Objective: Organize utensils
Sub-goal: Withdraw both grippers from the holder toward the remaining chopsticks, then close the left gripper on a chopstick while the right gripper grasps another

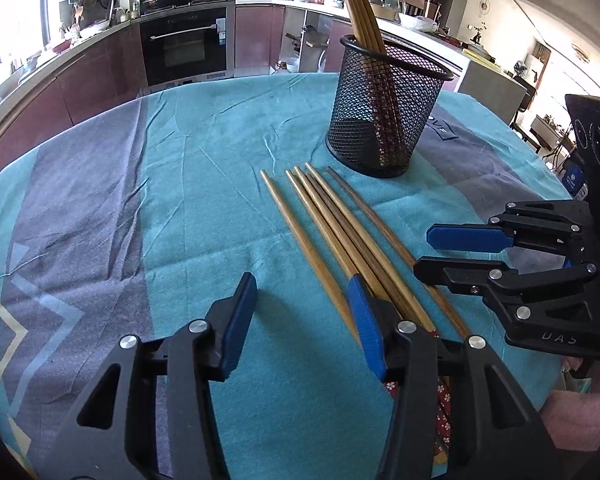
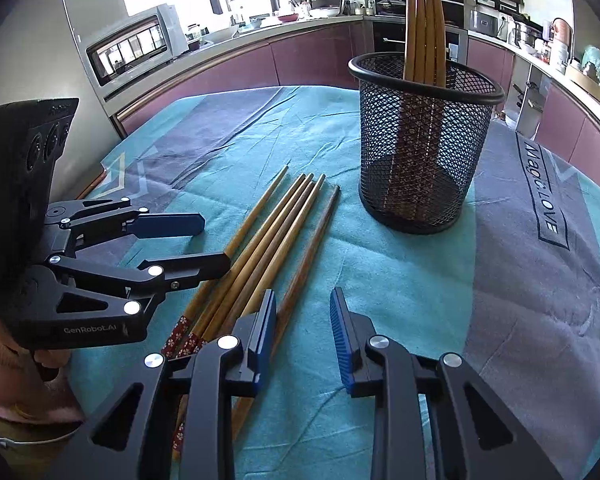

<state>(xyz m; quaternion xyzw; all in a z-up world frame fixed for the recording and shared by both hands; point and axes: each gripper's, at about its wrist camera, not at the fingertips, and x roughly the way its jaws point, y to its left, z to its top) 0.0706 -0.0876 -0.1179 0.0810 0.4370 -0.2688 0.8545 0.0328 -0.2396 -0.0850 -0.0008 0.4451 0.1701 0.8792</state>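
Desk w/ teal-and-grey cloth carries a black mesh cup standing upright toward the far side; several wooden chopsticks in the cup lean against its rim, tops sticking well above it. In front of the cup, apart from it, six loose chopsticks lie on the cloth, roughly parallel, narrow tips pointing toward the cup, thick ends w/ a red floral pattern toward the person. One stick lies slightly apart on the side of the left hand-held gripper; the rest are bunched, some overlapping. Left hand-held gripper is released: its blue pads stand apart low over the cloth, and the separate stick's thick end runs down into the gap between them, w/o either pad pressing it as far as can be seen. Its right-side finger sits over the bunched sticks; whether it touches them, can't tell. Right hand-held gripper is also released, pads apart w/ only cloth between them; in the right wrist view its left finger sits just beside or over the outermost darker stick, contact unclear. Both grippers point down at the cloth from opposite sides of the bundle, near each other, each visible in the other's view. A pink sleeve shows behind the left hand-held gripper. Kitchen counters and an oven sit in the background.
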